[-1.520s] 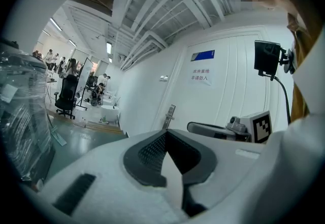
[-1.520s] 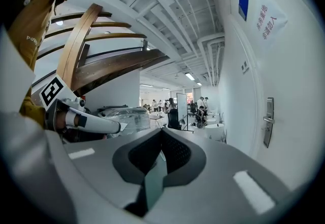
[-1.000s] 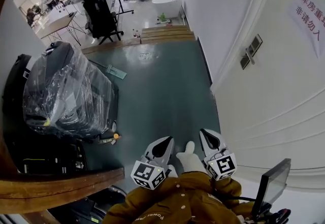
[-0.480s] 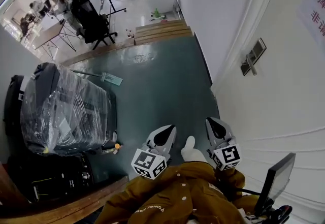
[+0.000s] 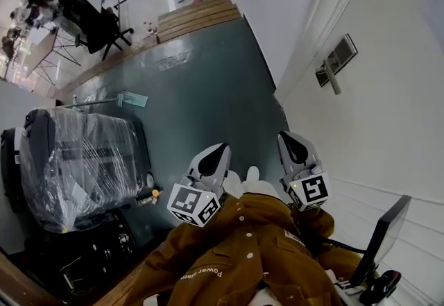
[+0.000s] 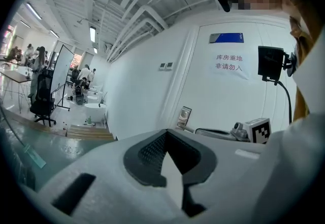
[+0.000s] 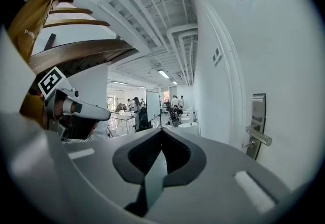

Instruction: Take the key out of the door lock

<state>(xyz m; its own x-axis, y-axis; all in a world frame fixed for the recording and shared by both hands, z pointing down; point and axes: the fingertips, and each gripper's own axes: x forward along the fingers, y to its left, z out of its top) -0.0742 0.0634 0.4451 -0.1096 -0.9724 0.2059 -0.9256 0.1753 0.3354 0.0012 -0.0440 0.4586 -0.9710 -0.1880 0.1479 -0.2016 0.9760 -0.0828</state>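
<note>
Right now your left gripper (image 6: 165,132) & right gripper (image 7: 162,131) are both fully closed w/ nothing in them, well apart from the lock plate (image 7: 257,119), where a tiny stub under the handle (image 7: 260,137), prob. the key (image 7: 247,145), is too small to confirm.

You're looking at a glossy, reflective teal floor (image 5: 208,89), crinkly shiny plastic film around the suitcase (image 5: 76,166), a satin-metal door lock (image 7: 258,111), a matt white wall (image 5: 388,124), and your jacket (image 5: 236,256) is brown cloth.
</note>
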